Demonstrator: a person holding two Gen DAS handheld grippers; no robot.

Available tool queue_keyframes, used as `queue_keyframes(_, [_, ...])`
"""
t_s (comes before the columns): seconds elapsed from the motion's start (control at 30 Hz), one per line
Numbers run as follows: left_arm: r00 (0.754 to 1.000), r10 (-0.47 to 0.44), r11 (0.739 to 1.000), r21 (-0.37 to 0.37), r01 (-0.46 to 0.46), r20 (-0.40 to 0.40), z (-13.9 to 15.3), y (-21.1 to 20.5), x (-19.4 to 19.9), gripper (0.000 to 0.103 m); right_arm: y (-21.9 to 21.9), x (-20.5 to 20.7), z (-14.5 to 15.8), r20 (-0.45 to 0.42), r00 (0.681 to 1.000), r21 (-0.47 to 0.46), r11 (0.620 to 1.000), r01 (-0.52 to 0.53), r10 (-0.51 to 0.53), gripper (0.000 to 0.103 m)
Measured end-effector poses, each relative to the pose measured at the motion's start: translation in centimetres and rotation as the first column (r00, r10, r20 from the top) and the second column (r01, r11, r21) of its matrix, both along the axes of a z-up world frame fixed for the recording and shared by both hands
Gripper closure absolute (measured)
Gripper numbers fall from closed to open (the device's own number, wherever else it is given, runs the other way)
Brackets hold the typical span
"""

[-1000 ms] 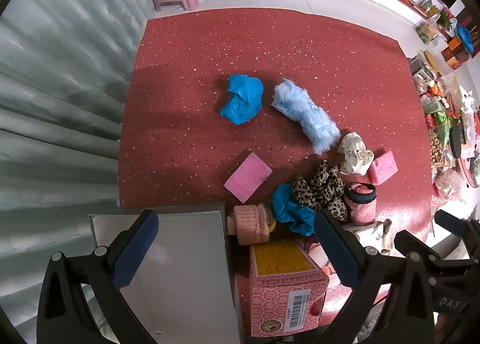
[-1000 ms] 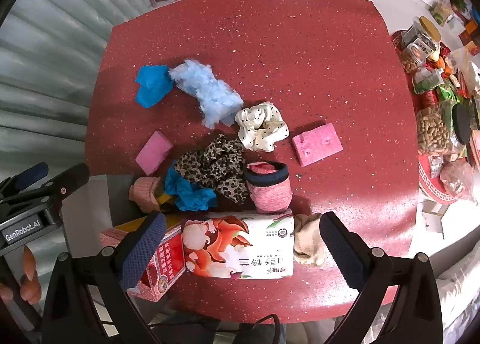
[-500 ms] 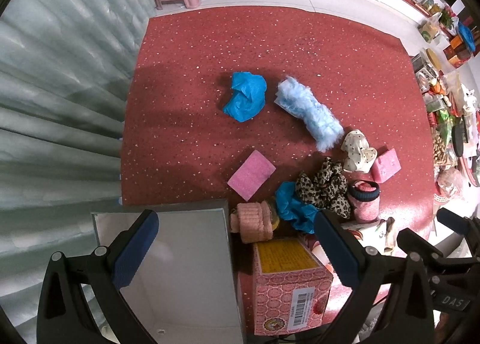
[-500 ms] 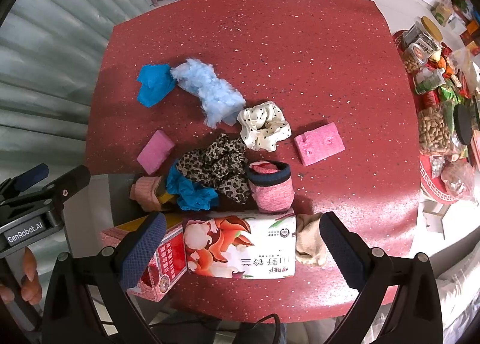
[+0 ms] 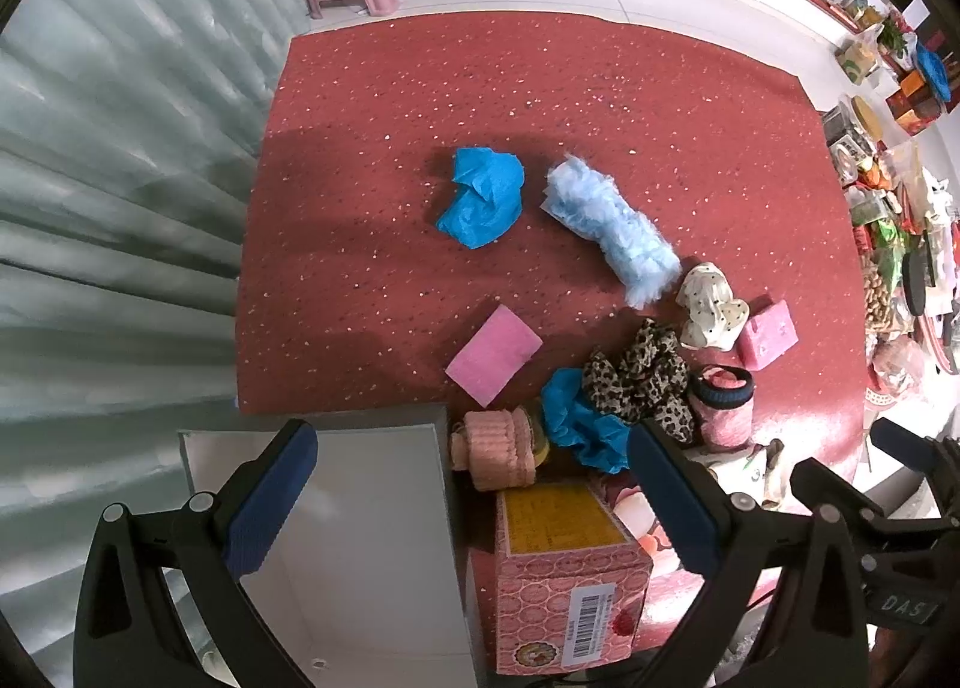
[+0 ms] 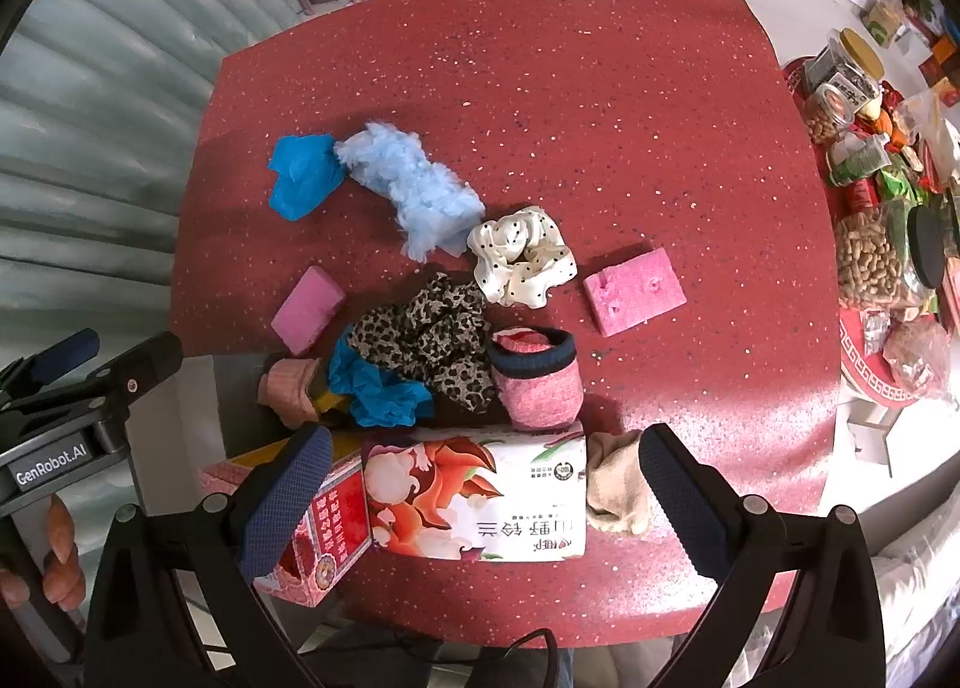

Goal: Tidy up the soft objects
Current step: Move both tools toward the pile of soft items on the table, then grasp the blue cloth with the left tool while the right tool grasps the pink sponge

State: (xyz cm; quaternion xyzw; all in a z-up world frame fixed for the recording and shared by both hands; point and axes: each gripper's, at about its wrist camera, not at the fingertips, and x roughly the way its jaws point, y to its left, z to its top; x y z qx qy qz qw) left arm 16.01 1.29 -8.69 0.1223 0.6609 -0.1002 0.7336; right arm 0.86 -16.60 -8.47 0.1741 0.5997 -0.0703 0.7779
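On the red table lie a crumpled blue cloth (image 6: 303, 175), fluffy pale-blue bundle (image 6: 417, 190), dotted cream scrunchie (image 6: 522, 256), leopard scrunchie (image 6: 429, 337), two pink sponges (image 6: 307, 309) and a pink knitted cuff (image 6: 537, 382).

- I see the far half of the table (image 6: 600, 88) bare, so a hand-held gripper could pass there freely.
- Near me, a tissue pack (image 6: 480, 499) and pink carton (image 5: 564, 574) wall off the soft pile.
- Jars (image 6: 840, 82) crowd the right edge.
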Motion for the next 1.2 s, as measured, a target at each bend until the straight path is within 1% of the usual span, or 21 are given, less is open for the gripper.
queue_keyframes(0.23, [1.000, -0.001, 1.000, 0.005, 0.001, -0.007, -0.4, -0.3, 0.3, 0.000, -0.2, 0.1, -0.1, -0.005, 1.000, -0.003, 1.000, 0.000, 0.000, 0.000])
queue_keyframes(0.47, [1.000, 0.007, 1.000, 0.020, -0.007, -0.004, -1.2, -0.5, 1.4, 0.000, -1.4, 0.3, -0.8, -0.015, 1.000, -0.003, 1.000, 0.018, -0.018, 0.000])
queue_keyframes(0.67, [1.000, 0.018, 0.999, 0.036, -0.018, 0.001, -2.1, -0.8, 3.1, 0.000, -2.7, 0.7, -1.5, -0.013, 0.999, 0.009, 0.999, 0.035, -0.035, 0.000])
queue_keyframes(0.77, [1.000, 0.029, 0.998, 0.048, -0.029, 0.006, -2.8, -1.0, 4.6, 0.000, -3.6, 0.9, -1.9, -0.011, 0.999, 0.007, 0.999, 0.046, -0.046, 0.000])
queue_keyframes(0.9, [0.998, 0.062, 0.997, 0.045, -0.062, -0.007, -4.1, -1.2, 6.8, 0.000, -4.9, 1.2, -2.5, -0.002, 0.998, 0.015, 0.998, 0.066, -0.066, 0.000])
queue_keyframes(1.0, [0.999, 0.049, 0.996, 0.070, -0.048, -0.018, -5.4, -1.7, 8.1, 0.000, -5.9, 1.4, -3.4, 0.002, 0.997, 0.039, 0.996, 0.081, -0.081, 0.000])
queue_keyframes(1.1, [0.999, 0.036, 0.995, 0.096, -0.032, -0.039, -7.1, -2.0, 9.3, 0.000, -7.5, 1.4, -4.7, -0.018, 0.992, 0.079, 0.989, 0.128, -0.127, 0.000])
queue_keyframes(1.2, [0.996, 0.066, 0.994, 0.092, -0.060, -0.058, -8.7, -1.8, 10.4, 0.000, -9.2, 1.4, -6.0, -0.033, 0.984, 0.057, 0.983, 0.176, -0.174, 0.000])
